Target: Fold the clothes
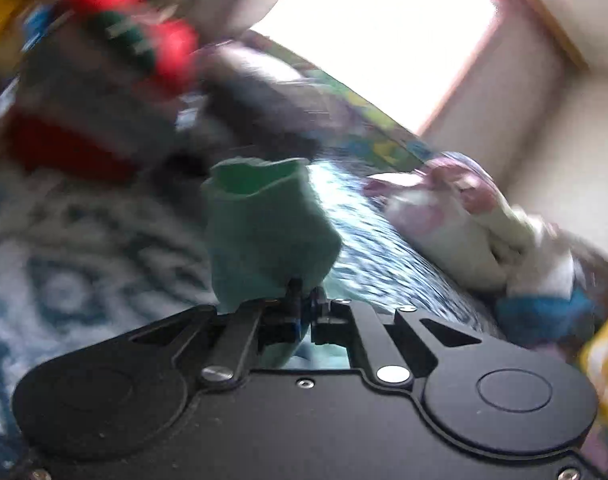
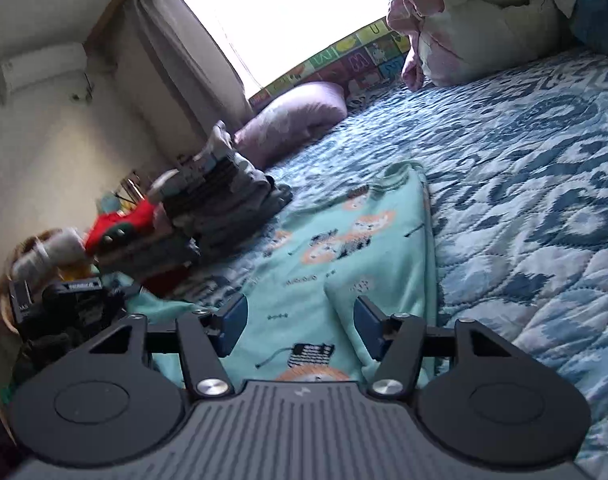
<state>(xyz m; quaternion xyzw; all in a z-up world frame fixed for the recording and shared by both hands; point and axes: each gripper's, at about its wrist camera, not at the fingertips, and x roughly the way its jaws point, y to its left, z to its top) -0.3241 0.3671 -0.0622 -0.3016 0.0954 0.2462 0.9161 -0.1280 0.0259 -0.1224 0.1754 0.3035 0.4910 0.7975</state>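
A mint-green garment [image 2: 344, 240] with orange animal prints lies spread on the blue-and-white patterned bedspread [image 2: 524, 200]. In the right wrist view my right gripper [image 2: 299, 328] hovers just above its near part, jaws open, blue pads apart and nothing pinched between them. In the blurred left wrist view my left gripper [image 1: 304, 300] is shut on a bunched fold of the same mint-green cloth [image 1: 263, 224], which stands up in front of the fingers, lifted off the bed.
A stack of folded grey clothes [image 2: 223, 200] sits left of the garment, with a red-and-green item [image 2: 123, 220] beside it. A pink pillow [image 2: 295, 116] and a bundled quilt [image 2: 484, 20] lie by the bright window. Bare bedspread stretches to the right.
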